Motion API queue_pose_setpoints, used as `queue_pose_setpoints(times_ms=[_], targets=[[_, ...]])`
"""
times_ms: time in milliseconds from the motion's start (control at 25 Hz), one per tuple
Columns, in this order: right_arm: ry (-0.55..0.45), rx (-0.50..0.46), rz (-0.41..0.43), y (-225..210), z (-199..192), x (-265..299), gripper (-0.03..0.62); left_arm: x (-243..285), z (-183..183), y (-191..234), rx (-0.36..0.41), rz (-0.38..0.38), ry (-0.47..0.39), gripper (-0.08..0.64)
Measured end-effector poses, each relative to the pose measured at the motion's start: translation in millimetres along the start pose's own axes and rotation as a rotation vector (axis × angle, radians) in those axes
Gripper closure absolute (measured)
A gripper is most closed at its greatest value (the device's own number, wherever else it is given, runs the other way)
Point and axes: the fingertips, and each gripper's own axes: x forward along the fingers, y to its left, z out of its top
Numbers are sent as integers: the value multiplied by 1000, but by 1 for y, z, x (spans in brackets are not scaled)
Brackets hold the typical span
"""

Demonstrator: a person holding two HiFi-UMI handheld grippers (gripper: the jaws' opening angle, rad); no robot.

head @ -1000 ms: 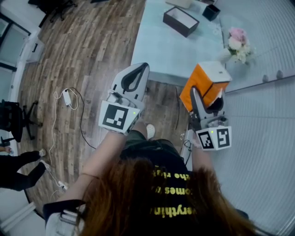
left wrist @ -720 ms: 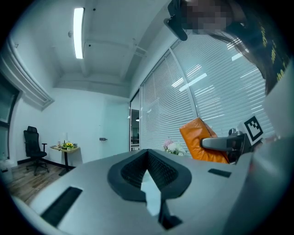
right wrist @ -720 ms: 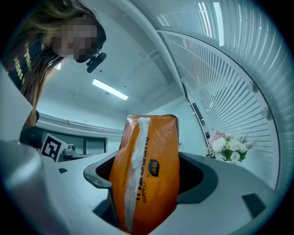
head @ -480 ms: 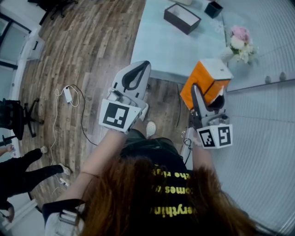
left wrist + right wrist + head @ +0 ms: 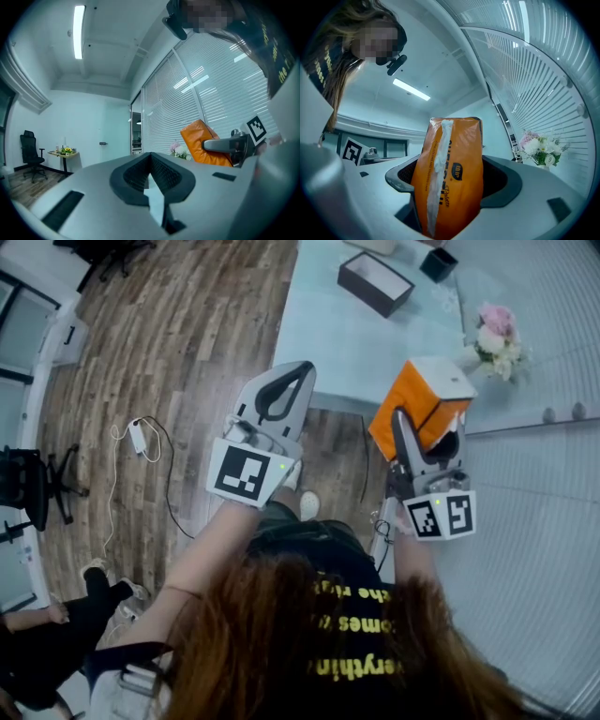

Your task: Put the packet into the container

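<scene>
Grips an orange packet with the right gripper, jaws clamped on its two sides, pale seam strip turned to the camera, top end standing well past the jaw tips. Holds that packet in the air by the near edge of a pale table, well apart from the open black container with a white inside at the table's far end. Raises the left gripper just beside the right one, over a wooden floor, jaws pressed together at the tips and holding nothing in the left gripper view. Stands close to a wall of slatted blinds on the right, in a dark shirt with yellow lettering. Shares the tabletop with a smaller black box near the far corner and a bunch of pink and white flowers at the right edge. Elsewhere: a white charger with its cable on the floor, a black office chair at far left, another person in dark clothes low at the left
</scene>
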Motion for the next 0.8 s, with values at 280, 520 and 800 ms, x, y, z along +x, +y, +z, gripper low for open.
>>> queue_pose_setpoints(times_ms=[280,520,800], targets=[[-4,-14,15,13,-1,38,219,15,5,30,48,-13,-20,561],[-7,-24,24,26,-3,70,219,27,11,53,39,-39,-41,561],[10,-40,3,23,-11,92,219,39,6,80,20,-42,-49,561]])
